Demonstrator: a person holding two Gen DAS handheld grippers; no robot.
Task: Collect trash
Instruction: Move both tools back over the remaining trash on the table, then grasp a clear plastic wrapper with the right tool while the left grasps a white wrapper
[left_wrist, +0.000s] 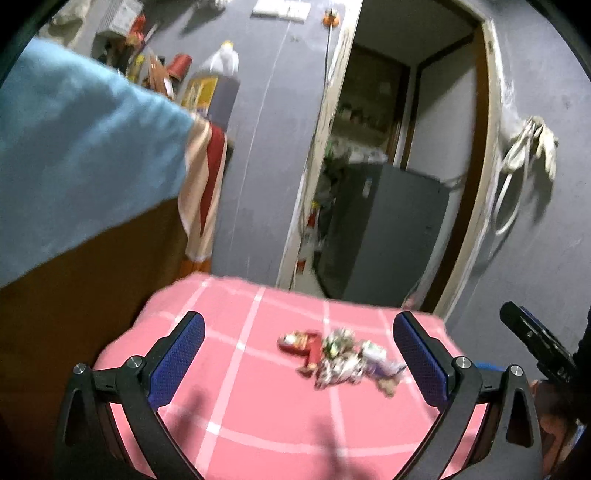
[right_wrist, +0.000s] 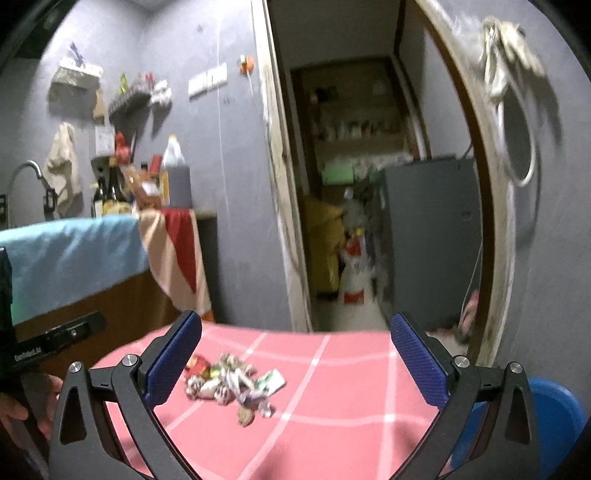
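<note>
- Now we are holding the left gripper (left_wrist: 299, 354) above the pink checked tablecloth (left_wrist: 236, 413), its blue-padded fingers (left_wrist: 184, 350) standing wide apart with nothing between them
- Ahead of it, we are looking at the trash pile (left_wrist: 340, 354), a small heap of crumpled wrappers lying near the middle of the cloth, a red wrapper (left_wrist: 299, 341) at its left edge
- Further right, we are keeping the right gripper (right_wrist: 295, 365) just as spread and just as empty, hanging over the same cloth, with the heap sitting nearer its left pad
- At the far right, a blue bin (right_wrist: 554, 413) is showing just beside the table's edge, low down; we judge that is where the trash belongs
- We are judging this as the approach step, nothing grasped yet
- Next, we are thinking, one gripper needs lowering until its pads straddle a wrapper, then closing gently, since the thin, loose pieces may slide or scatter
</note>
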